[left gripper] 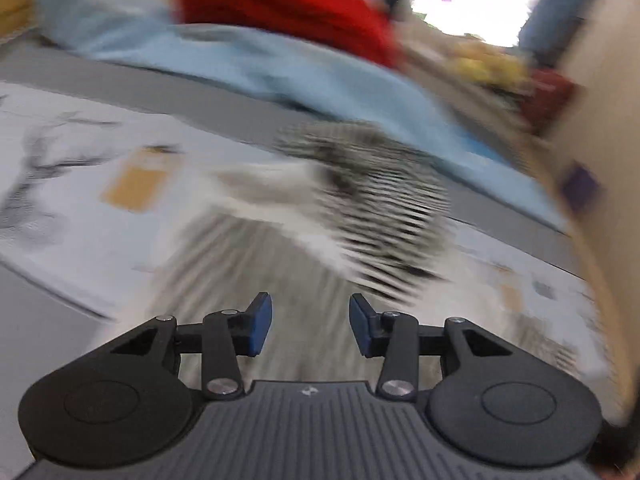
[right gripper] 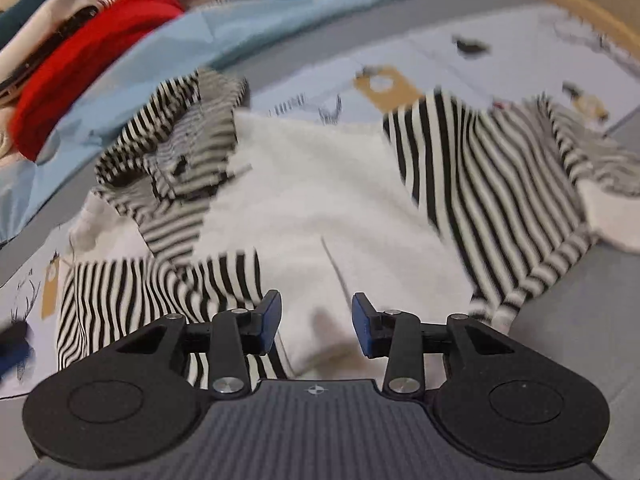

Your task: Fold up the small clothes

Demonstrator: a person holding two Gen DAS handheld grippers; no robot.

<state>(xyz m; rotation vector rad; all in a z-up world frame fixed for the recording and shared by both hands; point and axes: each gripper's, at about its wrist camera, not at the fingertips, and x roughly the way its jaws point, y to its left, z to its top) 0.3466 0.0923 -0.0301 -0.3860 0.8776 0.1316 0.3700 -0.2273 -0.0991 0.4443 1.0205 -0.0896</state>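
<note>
Both sets of jaws stand part open, nothing between them. Your right gripper (right gripper: 316, 326) hangs over the white middle of the striped top (right gripper: 320, 200), which lies spread on the printed mat (right gripper: 460, 56). Your left gripper (left gripper: 310, 326) view is blurred. Risk: the left sleeve (right gripper: 168, 152) is bunched, so a fold now traps the lump. Red garment (right gripper: 88, 52) and blue cloth (right gripper: 132, 80) lie at the desk's far edge.
</note>
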